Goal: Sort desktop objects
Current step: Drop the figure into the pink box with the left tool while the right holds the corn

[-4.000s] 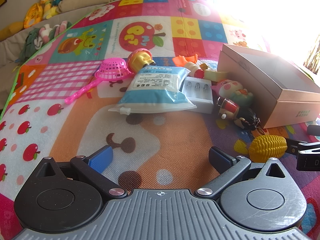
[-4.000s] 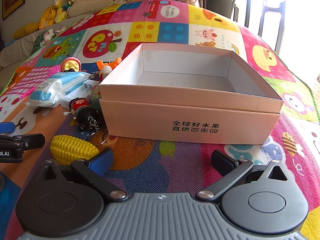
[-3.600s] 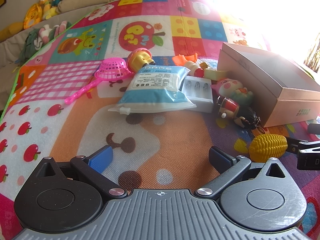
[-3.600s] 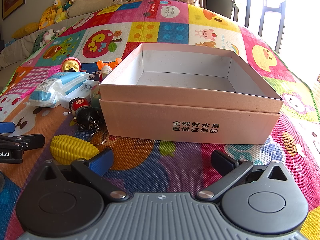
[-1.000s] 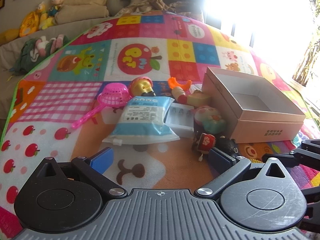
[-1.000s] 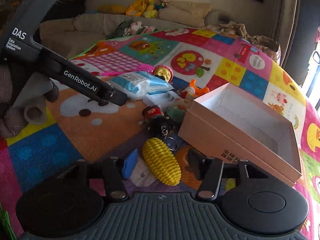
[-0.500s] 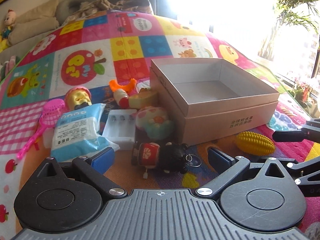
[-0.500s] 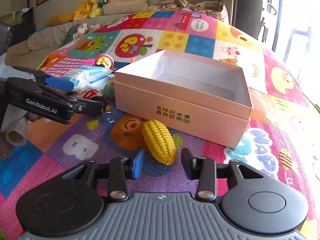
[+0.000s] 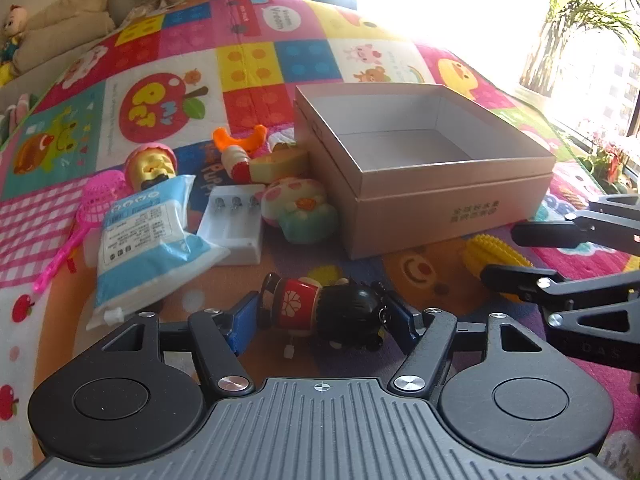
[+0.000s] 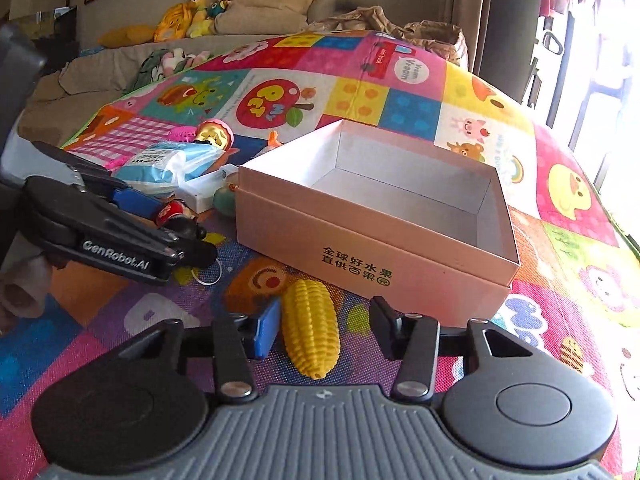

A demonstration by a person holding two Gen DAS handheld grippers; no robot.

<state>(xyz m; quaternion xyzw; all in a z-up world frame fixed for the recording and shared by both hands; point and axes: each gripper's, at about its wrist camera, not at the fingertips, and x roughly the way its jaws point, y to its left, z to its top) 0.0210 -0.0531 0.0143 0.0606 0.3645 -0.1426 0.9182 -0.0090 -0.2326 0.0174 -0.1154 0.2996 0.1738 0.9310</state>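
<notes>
A red-and-black wind-up doll (image 9: 328, 312) lies on the play mat between the fingers of my left gripper (image 9: 324, 316); the jaws touch both of its ends. The doll also shows in the right wrist view (image 10: 180, 220). A yellow toy corn (image 10: 312, 330) lies between the fingers of my right gripper (image 10: 324, 330), which is open with a gap on the corn's right side. The corn also shows in the left wrist view (image 9: 494, 260). An empty pink cardboard box (image 10: 360, 248) stands just behind the corn and is also in the left wrist view (image 9: 440, 208).
Left of the box lie a blue-and-white pouch (image 9: 148, 236), a white battery charger (image 9: 236, 228), a pastel squishy toy (image 9: 298, 208), a pink toy net (image 9: 72, 224), a gold-faced doll (image 9: 152, 164) and an orange-topped toy (image 9: 240, 148). A sofa with plush toys (image 10: 200, 8) stands behind.
My left gripper has moved forward onto the wind-up doll and narrowed around it. My right gripper has moved closer, so the corn now lies between its fingers.
</notes>
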